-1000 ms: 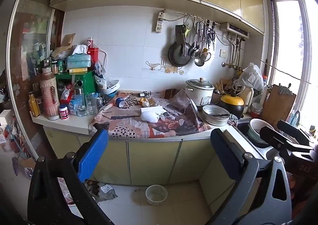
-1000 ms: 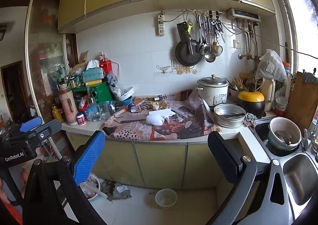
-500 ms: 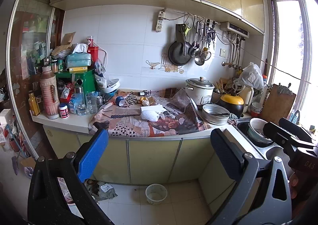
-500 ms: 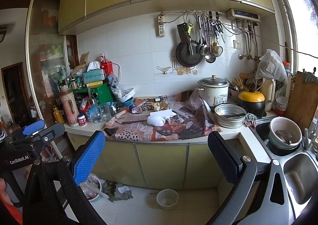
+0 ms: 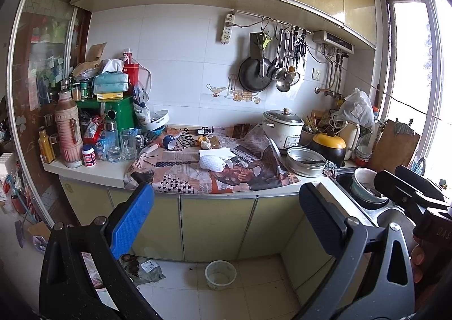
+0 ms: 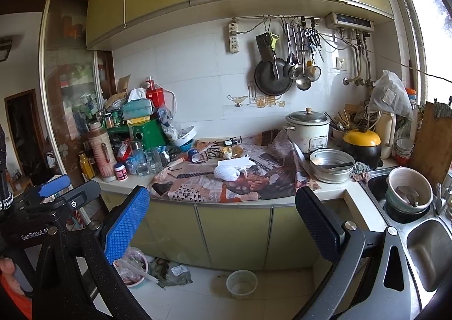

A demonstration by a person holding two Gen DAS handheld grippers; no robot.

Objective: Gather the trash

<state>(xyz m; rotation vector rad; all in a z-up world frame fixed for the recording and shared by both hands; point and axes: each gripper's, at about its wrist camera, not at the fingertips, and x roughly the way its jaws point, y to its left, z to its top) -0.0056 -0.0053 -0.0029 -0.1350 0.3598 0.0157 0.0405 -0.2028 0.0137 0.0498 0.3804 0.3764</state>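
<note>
A white foam fruit net (image 5: 213,163) (image 6: 227,172) lies on the newspaper (image 5: 197,178) (image 6: 214,190) that covers the counter. A white paper piece (image 5: 216,153) (image 6: 234,162) lies just behind it, and a crumpled yellow wrapper (image 5: 207,142) (image 6: 230,152) sits further back. On the floor by the cabinets lie a crumpled plastic bag (image 5: 147,267) (image 6: 172,272) and a white tub (image 5: 220,277) (image 6: 241,283). My left gripper (image 5: 226,218) and right gripper (image 6: 223,224) both hang open and hold nothing, well short of the counter.
Bottles, glasses and a green box (image 5: 118,113) crowd the counter's left end. A rice cooker (image 5: 282,129), a steel pan (image 5: 305,161) and a yellow-lidded pot (image 5: 329,145) stand on the right, and beyond them is a sink (image 6: 429,238) with bowls. A pink basin (image 6: 131,266) sits on the floor.
Both views have barely shifted. The left gripper now shows a little further in at the left edge of the right wrist view.
</note>
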